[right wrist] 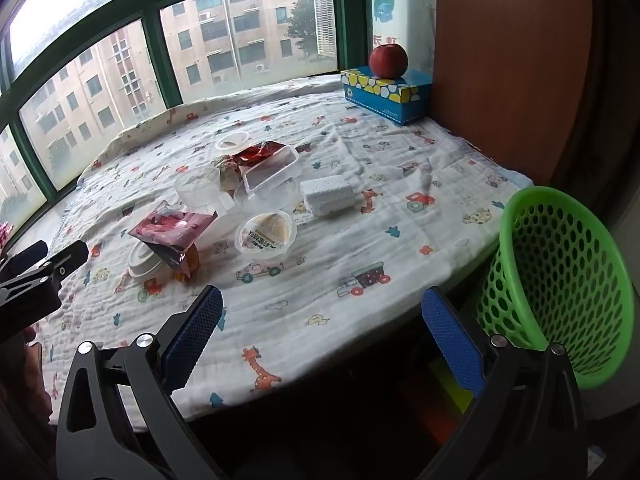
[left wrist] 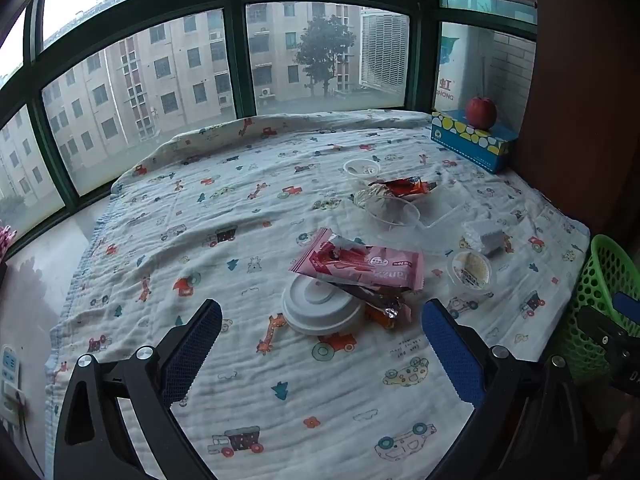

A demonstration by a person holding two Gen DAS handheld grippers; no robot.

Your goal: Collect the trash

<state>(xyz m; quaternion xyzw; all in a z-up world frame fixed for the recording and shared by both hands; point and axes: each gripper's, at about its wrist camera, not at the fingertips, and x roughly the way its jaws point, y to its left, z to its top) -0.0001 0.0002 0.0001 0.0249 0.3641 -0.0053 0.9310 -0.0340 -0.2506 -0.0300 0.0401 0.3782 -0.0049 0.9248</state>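
Both the left gripper (left wrist: 322,328) and the right gripper (right wrist: 322,320) hover with jaws spread and empty. The trash lies heaped on the printed cloth (right wrist: 360,184), well left of the green basket (right wrist: 560,280): a pink wrapper (left wrist: 360,266) draped over a white lid (left wrist: 320,312), and beyond it clear cups, seemingly empty. The basket stands at the cloth's right edge, probably to receive the trash.

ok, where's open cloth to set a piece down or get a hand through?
Free: the printed cloth between the window side and the pile, and the near strip between the open left gripper, open right gripper and white round lid. Crowded: from the pink wrapper back to the clear plastic tray.
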